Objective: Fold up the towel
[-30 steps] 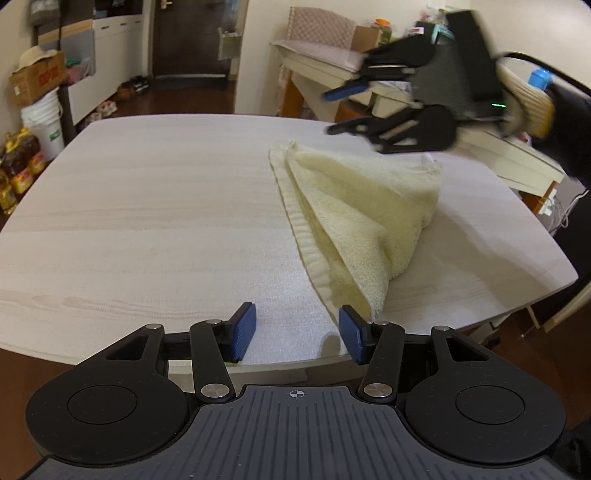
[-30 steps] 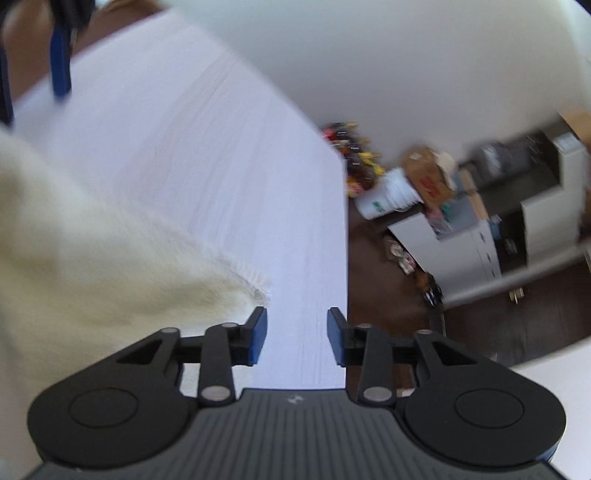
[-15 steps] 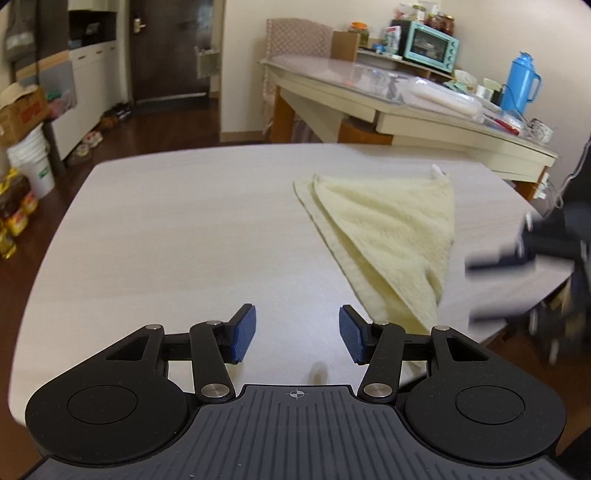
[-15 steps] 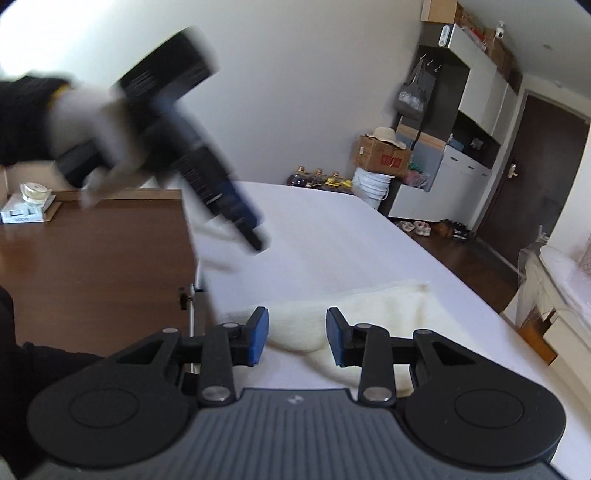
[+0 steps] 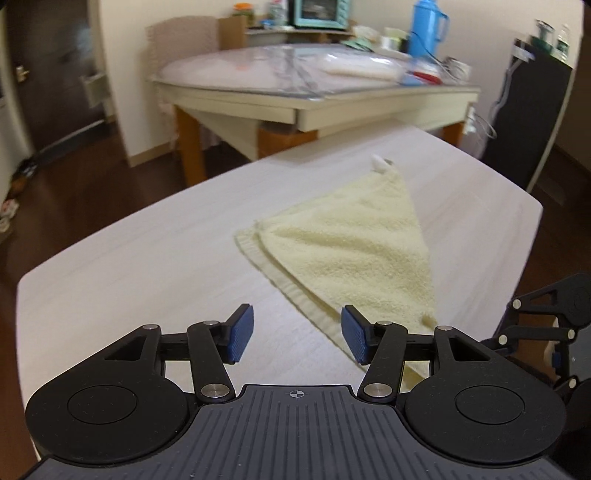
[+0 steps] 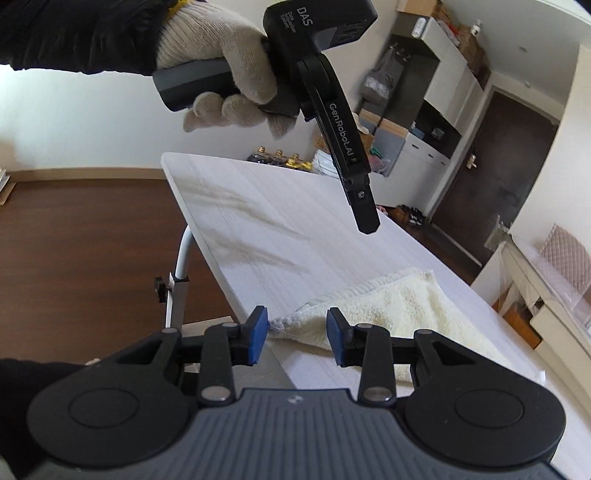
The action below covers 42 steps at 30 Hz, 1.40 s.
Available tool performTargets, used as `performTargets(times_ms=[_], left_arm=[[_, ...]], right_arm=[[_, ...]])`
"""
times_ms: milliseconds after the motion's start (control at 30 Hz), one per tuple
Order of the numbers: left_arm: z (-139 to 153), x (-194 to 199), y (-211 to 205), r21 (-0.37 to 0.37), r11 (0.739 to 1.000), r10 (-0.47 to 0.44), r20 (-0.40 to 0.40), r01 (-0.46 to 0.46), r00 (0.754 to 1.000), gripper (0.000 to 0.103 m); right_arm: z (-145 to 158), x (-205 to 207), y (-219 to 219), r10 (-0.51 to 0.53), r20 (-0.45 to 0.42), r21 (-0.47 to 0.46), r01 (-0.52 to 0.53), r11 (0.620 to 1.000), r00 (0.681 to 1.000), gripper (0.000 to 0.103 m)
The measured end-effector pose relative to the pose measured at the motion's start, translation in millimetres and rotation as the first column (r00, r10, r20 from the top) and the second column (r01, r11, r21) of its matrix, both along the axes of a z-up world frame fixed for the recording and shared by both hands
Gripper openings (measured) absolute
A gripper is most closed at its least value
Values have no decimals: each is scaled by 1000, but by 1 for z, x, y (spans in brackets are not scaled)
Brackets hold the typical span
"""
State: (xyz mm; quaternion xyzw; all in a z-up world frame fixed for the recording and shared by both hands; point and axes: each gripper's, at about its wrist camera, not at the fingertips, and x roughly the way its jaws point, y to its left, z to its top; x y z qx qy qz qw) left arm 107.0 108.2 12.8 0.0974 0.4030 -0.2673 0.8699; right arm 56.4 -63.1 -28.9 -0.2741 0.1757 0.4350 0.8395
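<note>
A pale yellow towel [image 5: 354, 251] lies folded into a triangle on the white table [image 5: 147, 266], its near tip at the table's front edge. It also shows in the right wrist view [image 6: 391, 310]. My left gripper [image 5: 297, 334] is open and empty, above the table just left of the towel's near tip. My right gripper [image 6: 297, 338] is open and empty, at the table edge with the towel's corner between and beyond its fingers. The left gripper [image 6: 364, 218] hangs above the table in the right wrist view, held by a gloved hand.
A second table [image 5: 314, 99] with a blue flask [image 5: 424, 26], a teal oven and clutter stands behind. A dark panel [image 5: 532, 122] stands at the right. Cabinets, boxes and a dark door [image 6: 491, 177] lie beyond the table's far end. Brown floor surrounds the table.
The towel has been let go and lies flat as a triangle. My right gripper swung away from over the towel to the table's near edge. My left gripper rose and turned right.
</note>
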Motion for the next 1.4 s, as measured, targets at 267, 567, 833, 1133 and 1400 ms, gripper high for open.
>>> performTargets(times_ms=[267, 567, 833, 1133, 1400], left_arm=[[-7, 0, 5, 46, 998, -41, 1, 41, 999, 58], [-6, 4, 8, 60, 997, -53, -11, 54, 999, 59], [-9, 37, -7, 93, 993, -75, -14, 76, 997, 58], [-21, 72, -26, 124, 988, -94, -18, 95, 995, 58], [-34, 81, -33, 146, 984, -96, -41, 101, 995, 58]], right_arm=[[-4, 9, 12, 0, -72, 6, 1, 1000, 997, 30], [-3, -4, -18, -75, -239, 178, 119, 977, 968, 18], [-2, -12, -23, -32, -396, 319, 170, 932, 918, 18], [2, -32, -40, 43, -391, 352, 106, 930, 919, 26], [2, -32, -64, -96, -398, 367, 255, 895, 912, 26]])
